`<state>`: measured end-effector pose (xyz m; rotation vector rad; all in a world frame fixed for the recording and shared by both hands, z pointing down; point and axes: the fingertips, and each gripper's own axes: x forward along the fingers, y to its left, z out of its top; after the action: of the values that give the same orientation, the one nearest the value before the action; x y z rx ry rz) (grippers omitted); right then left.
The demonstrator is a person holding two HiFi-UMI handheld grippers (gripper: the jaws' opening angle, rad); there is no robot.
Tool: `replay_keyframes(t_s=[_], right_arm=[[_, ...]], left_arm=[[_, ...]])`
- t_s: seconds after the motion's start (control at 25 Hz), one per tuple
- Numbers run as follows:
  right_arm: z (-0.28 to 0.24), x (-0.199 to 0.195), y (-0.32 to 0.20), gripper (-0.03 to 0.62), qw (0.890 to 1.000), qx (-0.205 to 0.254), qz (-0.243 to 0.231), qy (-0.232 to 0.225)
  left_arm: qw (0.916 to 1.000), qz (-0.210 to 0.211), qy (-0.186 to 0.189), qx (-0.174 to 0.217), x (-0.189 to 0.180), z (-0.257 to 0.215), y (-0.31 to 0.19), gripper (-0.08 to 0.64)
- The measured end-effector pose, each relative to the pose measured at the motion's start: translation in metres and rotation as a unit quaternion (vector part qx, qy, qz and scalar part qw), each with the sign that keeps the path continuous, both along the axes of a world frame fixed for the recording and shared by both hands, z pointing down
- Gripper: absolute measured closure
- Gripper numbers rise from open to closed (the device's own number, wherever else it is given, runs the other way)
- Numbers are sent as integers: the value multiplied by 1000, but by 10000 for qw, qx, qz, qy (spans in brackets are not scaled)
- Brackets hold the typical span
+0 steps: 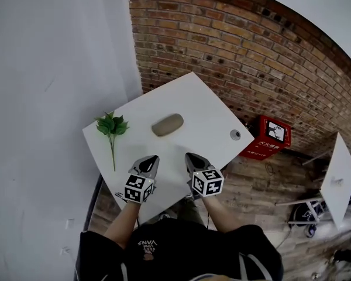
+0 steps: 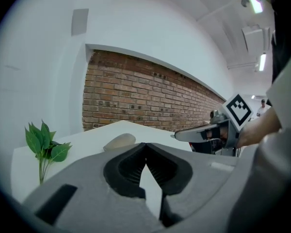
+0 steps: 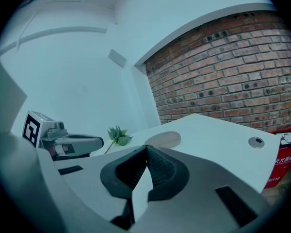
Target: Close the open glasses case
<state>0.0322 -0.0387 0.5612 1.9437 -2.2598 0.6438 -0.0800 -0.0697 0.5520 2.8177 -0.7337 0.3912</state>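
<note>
Though shut, smooth oblong case (image 1: 167,124)

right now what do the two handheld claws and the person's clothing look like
The left claw and right claw are grey, tapered shells with black ribbed pads. Each carries a white cube with black square markers. The person wears a black top.

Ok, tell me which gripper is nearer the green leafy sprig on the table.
Left. The left gripper hangs over the table's near edge, just right of the sprig's stem. The right gripper is farther right again, beyond the left one.
</note>
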Motion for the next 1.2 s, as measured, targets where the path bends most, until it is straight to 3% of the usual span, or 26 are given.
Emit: replay_keyframes(t_s=[0.64,1.2], right_arm=[[-18,-21,69,594,9996,87,225,175],[-26,-29,88,594,9990,172,274,319]], left_arm=[[9987,484,74,112,-27,-17,65,551],[9989,419,207,98,-48,-13,82,551]])
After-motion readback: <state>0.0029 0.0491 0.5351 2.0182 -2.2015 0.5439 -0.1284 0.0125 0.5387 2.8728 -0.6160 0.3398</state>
